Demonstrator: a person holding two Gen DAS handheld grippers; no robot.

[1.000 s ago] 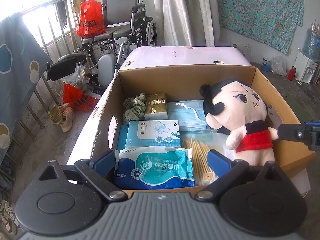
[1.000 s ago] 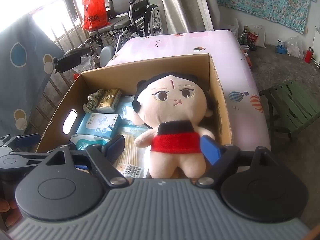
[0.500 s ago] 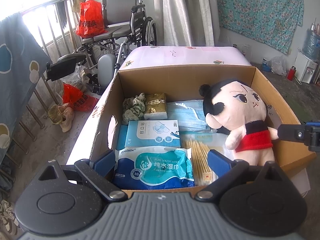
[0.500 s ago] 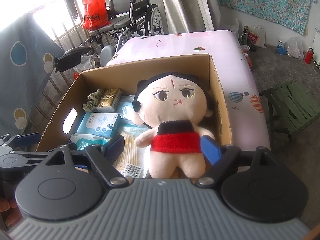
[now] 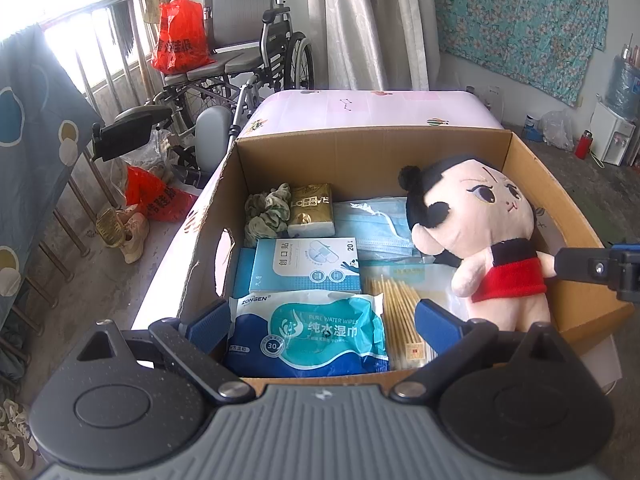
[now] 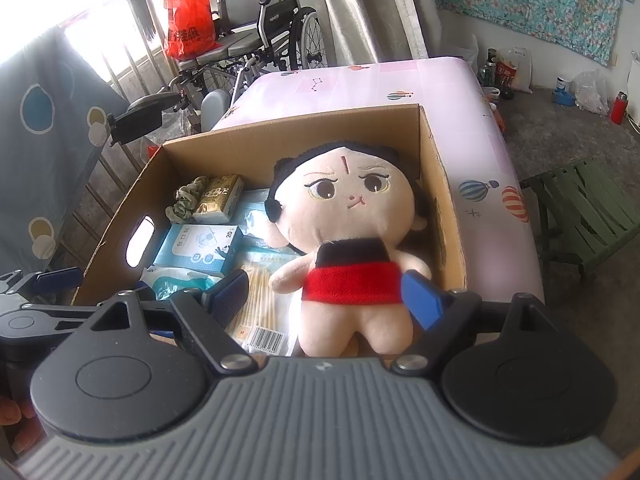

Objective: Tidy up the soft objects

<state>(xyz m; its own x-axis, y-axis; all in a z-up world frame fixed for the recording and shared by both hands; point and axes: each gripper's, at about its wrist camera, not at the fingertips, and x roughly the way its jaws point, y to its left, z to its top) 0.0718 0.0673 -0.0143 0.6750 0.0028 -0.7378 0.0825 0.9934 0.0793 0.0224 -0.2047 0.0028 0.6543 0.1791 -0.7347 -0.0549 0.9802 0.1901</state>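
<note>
A plush doll [image 5: 480, 236] with black hair and a red top sits in the right side of an open cardboard box [image 5: 368, 144]; it also shows in the right wrist view [image 6: 348, 248]. Beside it lie a wet wipes pack [image 5: 308, 332], a plaster box [image 5: 308, 264], face masks [image 5: 372, 224], cotton swabs [image 5: 400, 312], a tissue pack [image 5: 312, 208] and a green scrunchie [image 5: 268, 212]. My left gripper [image 5: 324, 318] is open over the box's near left. My right gripper [image 6: 324, 294] is open, its fingers on either side of the doll's body without touching it.
The box stands on a pink table [image 6: 360, 80]. A wheelchair [image 5: 248, 60] with a red bag [image 5: 180, 40] stands behind. A green folding stool [image 6: 588, 208] is on the right. A blue patterned cloth [image 5: 28, 140] hangs at the left.
</note>
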